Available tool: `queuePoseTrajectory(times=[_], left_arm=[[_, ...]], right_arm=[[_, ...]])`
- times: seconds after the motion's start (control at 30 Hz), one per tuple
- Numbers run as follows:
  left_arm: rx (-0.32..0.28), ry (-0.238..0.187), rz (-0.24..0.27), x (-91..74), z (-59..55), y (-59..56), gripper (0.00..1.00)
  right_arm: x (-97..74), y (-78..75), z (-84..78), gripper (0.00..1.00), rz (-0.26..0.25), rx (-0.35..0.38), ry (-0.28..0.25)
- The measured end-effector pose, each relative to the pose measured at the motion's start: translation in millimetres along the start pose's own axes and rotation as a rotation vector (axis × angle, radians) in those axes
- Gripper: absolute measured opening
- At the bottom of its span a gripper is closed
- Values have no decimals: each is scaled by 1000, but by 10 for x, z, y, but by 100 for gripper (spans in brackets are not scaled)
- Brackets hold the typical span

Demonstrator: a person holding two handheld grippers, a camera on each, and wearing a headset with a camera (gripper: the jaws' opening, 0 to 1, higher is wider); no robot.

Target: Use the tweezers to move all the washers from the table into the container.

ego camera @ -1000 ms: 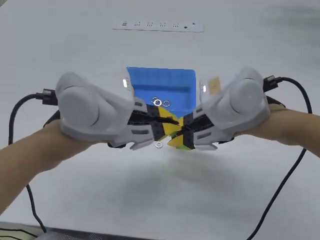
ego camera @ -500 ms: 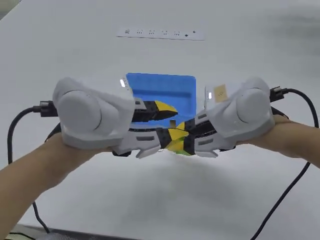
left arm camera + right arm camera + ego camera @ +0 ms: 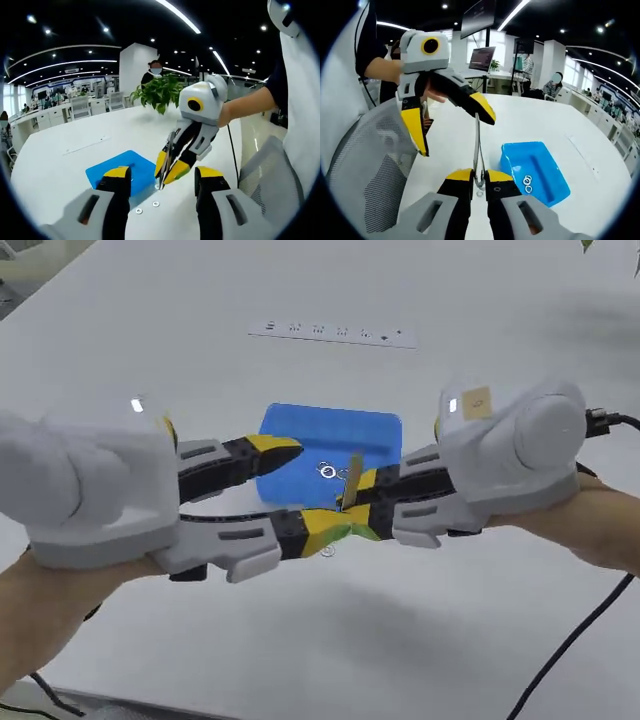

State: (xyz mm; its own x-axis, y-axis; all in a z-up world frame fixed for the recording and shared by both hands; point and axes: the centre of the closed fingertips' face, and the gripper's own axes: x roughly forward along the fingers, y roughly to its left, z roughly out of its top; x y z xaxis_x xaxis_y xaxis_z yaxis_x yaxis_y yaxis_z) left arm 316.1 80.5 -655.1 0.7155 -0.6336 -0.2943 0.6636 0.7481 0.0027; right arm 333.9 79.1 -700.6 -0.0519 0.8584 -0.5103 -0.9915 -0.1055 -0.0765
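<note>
Your left tool (image 3: 162,174) has swung aside, jaws wide and empty, uncovering the blue plastic tray (image 3: 300,430) holding small steel washers (image 3: 328,472). Your right tool (image 3: 479,176) clamps the metal tweezers (image 3: 477,145); loose washers (image 3: 156,204) on the white bench (image 3: 450,640) remain to move.

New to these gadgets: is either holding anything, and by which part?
The right gripper clamps thin metal tweezers low, near their tips. The open left gripper holds nothing.

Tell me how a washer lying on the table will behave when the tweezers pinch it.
The washer looks thin, flat and small, so probably light and hard to get under. It looks like smooth metal, so it may slip from the tweezers.
</note>
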Motion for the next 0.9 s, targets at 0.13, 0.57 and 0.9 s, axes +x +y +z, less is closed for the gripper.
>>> queuePoseTrajectory(times=[0.13,0.57,0.9], left_arm=[[-35,-12,33,-173,-48,19,62],[-72,-20,114,-455,-165,78,71],[-81,18,145,-564,-336,105,72]], right_arm=[[-48,-83,169,10,-22,-8,-31],[-27,-345,378,10,-67,-9,-54],[165,-732,181,10,-117,16,-9]])
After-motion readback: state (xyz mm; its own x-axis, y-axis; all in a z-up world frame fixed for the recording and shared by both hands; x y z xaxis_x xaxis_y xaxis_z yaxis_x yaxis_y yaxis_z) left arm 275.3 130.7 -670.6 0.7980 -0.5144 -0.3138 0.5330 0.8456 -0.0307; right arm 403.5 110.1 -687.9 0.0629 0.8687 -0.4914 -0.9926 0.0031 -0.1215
